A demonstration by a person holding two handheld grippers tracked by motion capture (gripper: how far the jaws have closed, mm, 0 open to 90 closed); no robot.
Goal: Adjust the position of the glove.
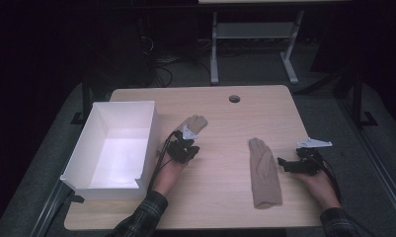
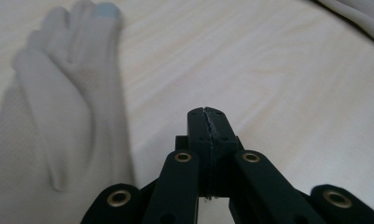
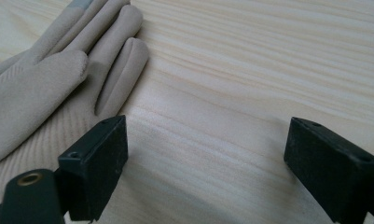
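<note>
Nearest the high camera, your two plaid sleeves come in over the counter's (image 1: 220, 106) near edge, each forearm angled up toward twelve o'clock. Your left hand (image 1: 167, 177) lies low on the wood, wrist straight, with the left tongs (image 1: 184, 148) pointing to about one o'clock. In the left gripper view those tongs (image 2: 207, 122) are pressed tip to tip with nothing between them, and bare wood lies under them. A beige glove (image 1: 195, 123) lies just beyond them at one o'clock; in that view the same glove (image 2: 63, 116) lies off to the tongs' nine o'clock, apart from the tips.

Your right hand (image 1: 320, 185) rests near the counter's right edge, its tongs (image 1: 284, 163) turned toward nine o'clock. In the right gripper view the right tongs (image 3: 212, 154) stand wide over bare wood, holding nothing. The second beige glove (image 1: 264, 170) lies flat mid-counter, fingers toward twelve o'clock, just beside those tips; it (image 3: 58, 79) shows at their ten o'clock, near one tip.

A white box (image 1: 82, 148) sits open on the counter at nine o'clock of your left hand.
</note>
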